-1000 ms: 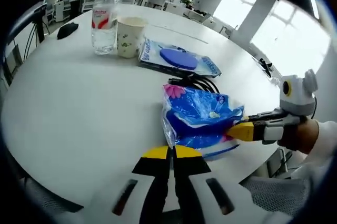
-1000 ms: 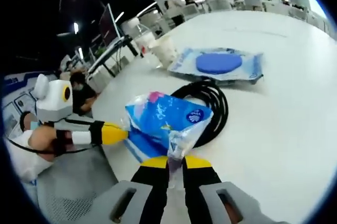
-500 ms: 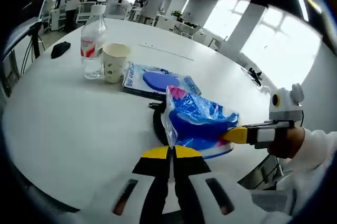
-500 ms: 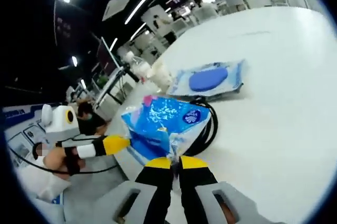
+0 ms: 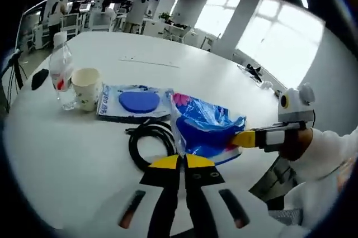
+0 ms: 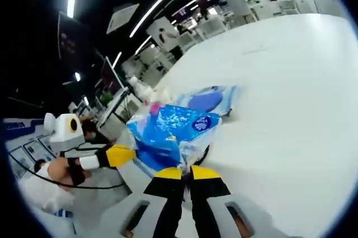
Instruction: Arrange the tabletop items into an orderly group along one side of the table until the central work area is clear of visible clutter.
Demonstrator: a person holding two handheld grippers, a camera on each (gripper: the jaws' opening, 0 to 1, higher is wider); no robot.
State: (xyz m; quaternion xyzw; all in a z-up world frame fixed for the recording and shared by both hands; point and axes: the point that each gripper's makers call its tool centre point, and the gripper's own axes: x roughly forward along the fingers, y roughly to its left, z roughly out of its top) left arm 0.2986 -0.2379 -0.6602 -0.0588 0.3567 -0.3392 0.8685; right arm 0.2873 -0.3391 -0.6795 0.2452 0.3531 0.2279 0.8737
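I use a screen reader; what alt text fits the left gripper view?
Both grippers, left gripper and right gripper, pinch a blue plastic pack above a white round table. Behind lie a black cable coil, a flat blue packet, a paper cup and a water bottle.

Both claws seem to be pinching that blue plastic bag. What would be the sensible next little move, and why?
Probably carry the blue bag, pinched by left claw and right claw, toward the flat packet beside the paper cup and bottle, clear of the black cable.
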